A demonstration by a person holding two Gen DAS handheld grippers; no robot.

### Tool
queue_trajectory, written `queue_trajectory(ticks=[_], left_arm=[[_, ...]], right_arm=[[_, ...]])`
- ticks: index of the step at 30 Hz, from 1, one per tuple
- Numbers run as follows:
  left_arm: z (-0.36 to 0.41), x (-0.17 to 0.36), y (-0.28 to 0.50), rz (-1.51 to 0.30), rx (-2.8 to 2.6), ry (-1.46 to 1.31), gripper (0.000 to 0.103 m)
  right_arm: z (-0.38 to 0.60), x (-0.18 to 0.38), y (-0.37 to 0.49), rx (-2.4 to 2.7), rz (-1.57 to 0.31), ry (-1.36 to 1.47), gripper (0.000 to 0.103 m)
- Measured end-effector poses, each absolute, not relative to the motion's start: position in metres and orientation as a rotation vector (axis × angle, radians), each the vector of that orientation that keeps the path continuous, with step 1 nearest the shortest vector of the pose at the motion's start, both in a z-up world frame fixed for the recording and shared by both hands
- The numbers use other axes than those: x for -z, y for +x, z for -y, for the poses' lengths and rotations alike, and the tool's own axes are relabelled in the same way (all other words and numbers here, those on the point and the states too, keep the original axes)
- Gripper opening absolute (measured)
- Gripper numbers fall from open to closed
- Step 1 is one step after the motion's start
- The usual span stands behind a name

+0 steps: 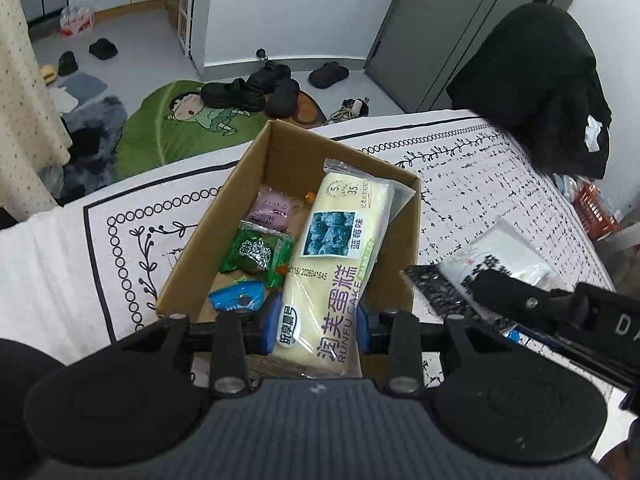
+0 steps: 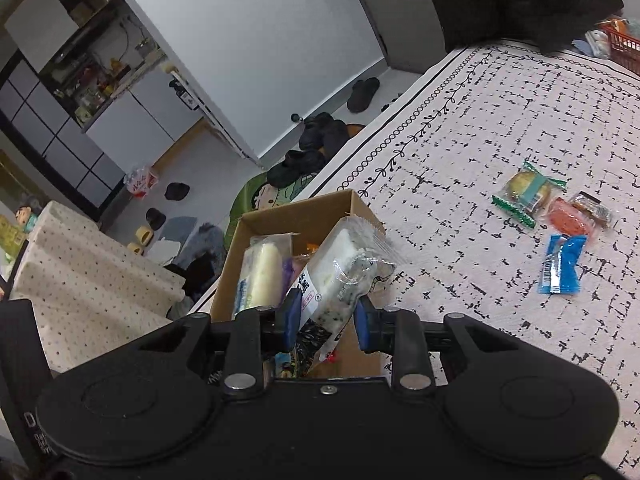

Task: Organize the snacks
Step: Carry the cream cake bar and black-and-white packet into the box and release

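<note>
The left gripper (image 1: 318, 326) clamps the near end of a long pale-yellow blueberry cake packet (image 1: 334, 264), which slants over the open brown cardboard box (image 1: 280, 148) (small wrapped snacks lie inside). The right gripper (image 2: 326, 322) grips a white speckled cake packet (image 2: 340, 276) above the box's near corner.

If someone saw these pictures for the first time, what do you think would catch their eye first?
Probably the long blueberry cake packet, clamped in the left hand-held gripper and reaching over the open cardboard box. Next, the right hand-held gripper holds a white speckled snack pack at the box's edge, while loose wrapped snacks lie further off on the patterned tablecloth.
</note>
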State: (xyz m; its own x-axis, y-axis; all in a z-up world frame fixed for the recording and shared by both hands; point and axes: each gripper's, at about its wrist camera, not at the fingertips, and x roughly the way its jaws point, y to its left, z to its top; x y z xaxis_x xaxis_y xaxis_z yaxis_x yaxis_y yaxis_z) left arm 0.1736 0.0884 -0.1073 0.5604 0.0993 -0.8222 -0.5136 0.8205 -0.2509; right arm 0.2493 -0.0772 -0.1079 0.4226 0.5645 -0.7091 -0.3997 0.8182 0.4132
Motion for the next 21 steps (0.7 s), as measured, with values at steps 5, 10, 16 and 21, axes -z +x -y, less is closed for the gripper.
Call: queue_trajectory(ticks=[5, 10, 16, 21], left_arm=[[-0.092, 0.113, 0.173, -0.923, -0.354, -0.513, 0.037], [-0.101, 0.112, 0.169, -0.906, -0.356, -0.554, 0.042], [-0.105, 0.114, 0.168, -0.919, -0.355, -0.565, 0.045], [-0.101, 0.113, 0.168, -0.933, -0.326, -0.534, 0.045]], right_arm=[[0.069, 0.110, 0.247, -0.595, -0.971, 0.174, 0.027], [0.059, 0.112, 0.245, -0.587, -0.982, 0.158, 0.026], [0.047, 0.111, 0.244, -0.598, -0.983, 0.129, 0.026], [0.043, 0.109, 0.243, -0.601, -0.984, 0.117, 0.025]])
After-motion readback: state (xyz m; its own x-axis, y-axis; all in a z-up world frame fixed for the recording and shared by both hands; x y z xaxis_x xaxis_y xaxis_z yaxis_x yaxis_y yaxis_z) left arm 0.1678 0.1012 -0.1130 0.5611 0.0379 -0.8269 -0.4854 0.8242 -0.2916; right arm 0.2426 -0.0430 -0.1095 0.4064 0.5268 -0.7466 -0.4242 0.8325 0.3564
